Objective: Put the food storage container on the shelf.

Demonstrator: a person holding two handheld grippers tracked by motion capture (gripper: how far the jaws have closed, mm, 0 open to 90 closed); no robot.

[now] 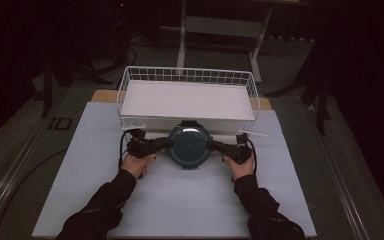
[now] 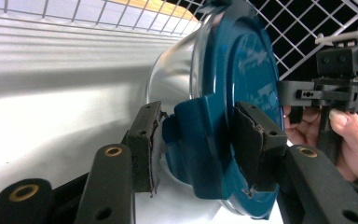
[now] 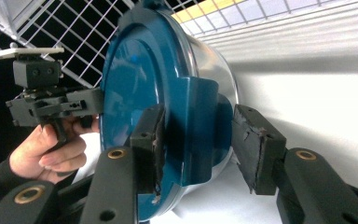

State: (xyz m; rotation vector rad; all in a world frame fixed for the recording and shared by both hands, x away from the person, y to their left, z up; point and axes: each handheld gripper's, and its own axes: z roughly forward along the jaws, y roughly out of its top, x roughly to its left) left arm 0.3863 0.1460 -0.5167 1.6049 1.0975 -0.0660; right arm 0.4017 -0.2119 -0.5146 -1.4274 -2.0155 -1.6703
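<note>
A round steel container with a dark blue lid (image 1: pixel 190 145) sits just in front of the wire basket, between my two grippers. My left gripper (image 1: pixel 169 143) reaches in from the left. In the left gripper view my left gripper (image 2: pixel 196 144) has both pads against the blue side latch (image 2: pixel 200 149) of the lid. My right gripper (image 1: pixel 211 145) comes in from the right. In the right gripper view my right gripper (image 3: pixel 196 144) straddles the opposite latch (image 3: pixel 200 135): one pad lies on the lid's top, the other stands a little off the latch.
A white wire basket (image 1: pixel 187 70) with a white liner stands directly behind the container. A pale mat (image 1: pixel 180 200) covers the table, with dark floor and cables around it. The person's forearms come in from the bottom edge.
</note>
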